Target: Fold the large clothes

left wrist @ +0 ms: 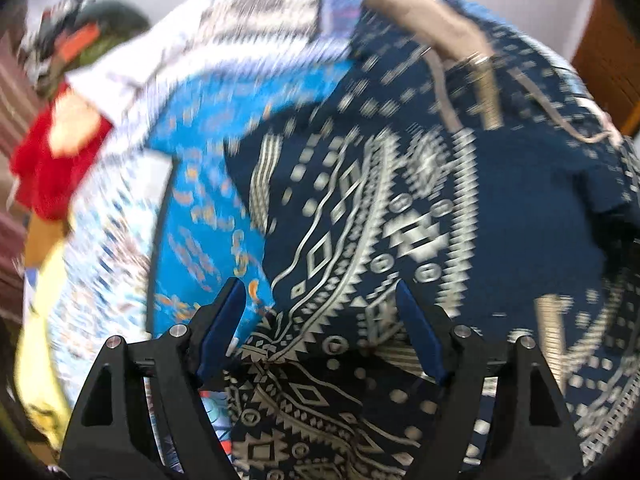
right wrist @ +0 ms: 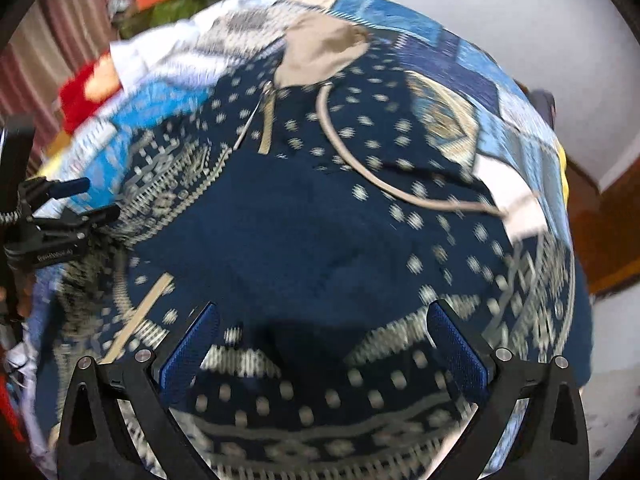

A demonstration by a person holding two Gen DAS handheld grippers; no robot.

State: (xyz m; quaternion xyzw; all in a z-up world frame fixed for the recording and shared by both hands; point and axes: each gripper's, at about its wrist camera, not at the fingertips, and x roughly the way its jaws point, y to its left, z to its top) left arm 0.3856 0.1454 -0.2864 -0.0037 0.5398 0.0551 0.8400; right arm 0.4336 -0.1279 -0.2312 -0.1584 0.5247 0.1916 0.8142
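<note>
Both grippers spread wide over the navy patterned garment — left gripper and right gripper released, beige drawstring at twelve o'clock.

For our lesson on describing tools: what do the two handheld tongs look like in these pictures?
The left tongs and the right tongs match: black angular frames with triangular cut-outs, silver round pins at the joints, and two flat blue pads each. The right pair's pads look finely textured. No cables or sleeves show.
</note>
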